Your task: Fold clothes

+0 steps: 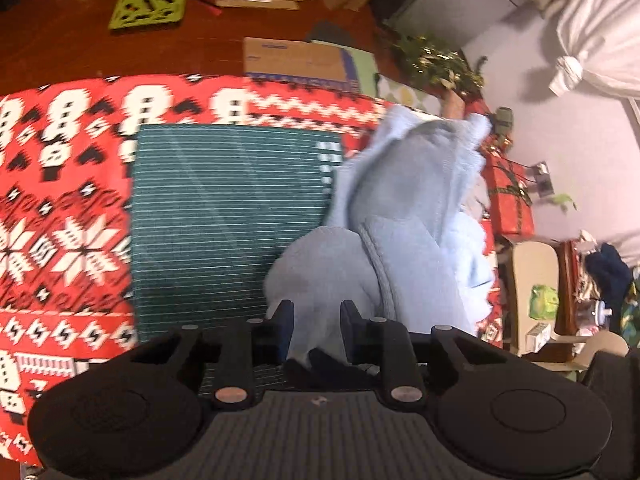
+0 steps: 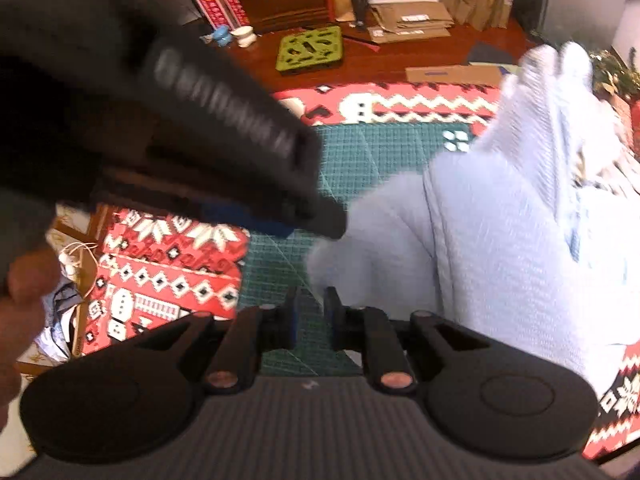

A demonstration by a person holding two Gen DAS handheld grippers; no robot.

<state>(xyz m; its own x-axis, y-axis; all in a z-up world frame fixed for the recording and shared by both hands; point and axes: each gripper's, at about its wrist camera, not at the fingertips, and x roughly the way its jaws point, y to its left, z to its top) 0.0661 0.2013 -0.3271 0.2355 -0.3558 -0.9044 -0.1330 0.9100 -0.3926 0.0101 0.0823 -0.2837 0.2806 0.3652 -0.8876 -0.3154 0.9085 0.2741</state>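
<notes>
A light blue garment (image 1: 400, 208) is bunched up over the right side of a green cutting mat (image 1: 232, 200), which lies on a red patterned blanket (image 1: 60, 200). My left gripper (image 1: 317, 312) is shut on a fold of the garment, with cloth filling the space between its fingers. In the right wrist view, the left gripper (image 2: 320, 220) reaches in from the upper left and its tip meets the garment (image 2: 500, 240). My right gripper (image 2: 312, 304) hovers by the garment's lower left edge. Its fingers are a narrow gap apart and only the mat (image 2: 360, 160) shows between them.
A lime green perforated pad (image 1: 148, 6) and a flat cardboard box (image 1: 296, 60) lie on the wooden surface beyond the blanket. A leafy plant (image 1: 436, 64) and a red gift box (image 1: 512, 200) stand at the right. A hand (image 2: 20, 288) shows at the left edge.
</notes>
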